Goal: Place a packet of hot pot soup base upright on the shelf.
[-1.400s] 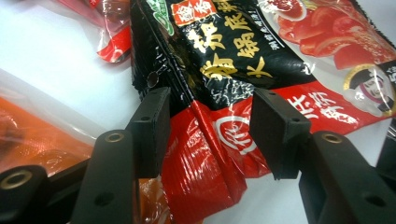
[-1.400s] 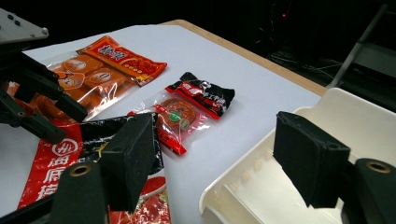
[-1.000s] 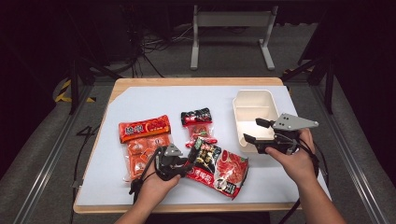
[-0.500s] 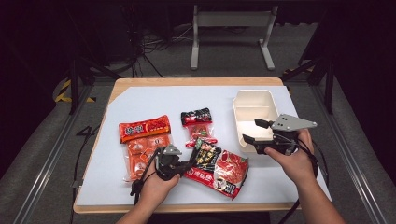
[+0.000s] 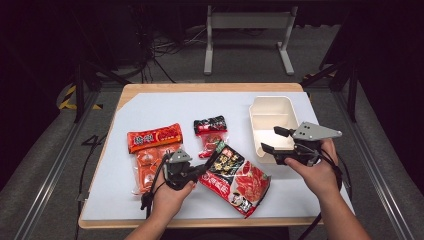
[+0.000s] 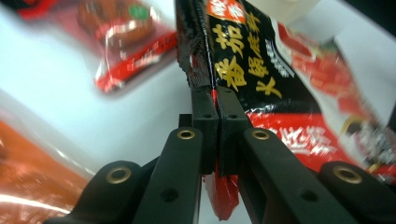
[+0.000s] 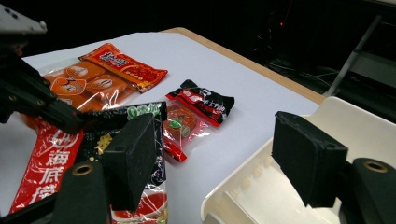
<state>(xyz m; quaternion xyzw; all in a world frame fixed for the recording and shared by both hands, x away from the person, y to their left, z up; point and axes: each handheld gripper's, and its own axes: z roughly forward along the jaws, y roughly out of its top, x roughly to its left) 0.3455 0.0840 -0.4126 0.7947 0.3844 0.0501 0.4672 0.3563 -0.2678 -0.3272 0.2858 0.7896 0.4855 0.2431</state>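
Note:
A large black-and-red soup-base packet [image 5: 237,177] lies near the table's front, its upper-left corner raised. My left gripper [image 5: 202,164] is shut on that corner; in the left gripper view the jaws [image 6: 212,95] press together on the packet's thin edge [image 6: 243,65]. My right gripper [image 5: 272,140] hovers open over the near end of a cream two-compartment tray [image 5: 270,102]. In the right gripper view its pads [image 7: 133,154] stand wide apart with nothing between them, and the tray's rim [image 7: 327,109] is on the right.
An orange snack packet [image 5: 152,147] lies left of the left hand. A small black-and-red packet [image 5: 210,125] sits mid-table, between the orange packet and the tray. The white mat [image 5: 160,107] is bare at the back. Dark floor and metal frames surround the table.
The left hand has shifted slightly with the packet's corner held between its jaws. The right gripper has stayed open by the tray, barely moving.

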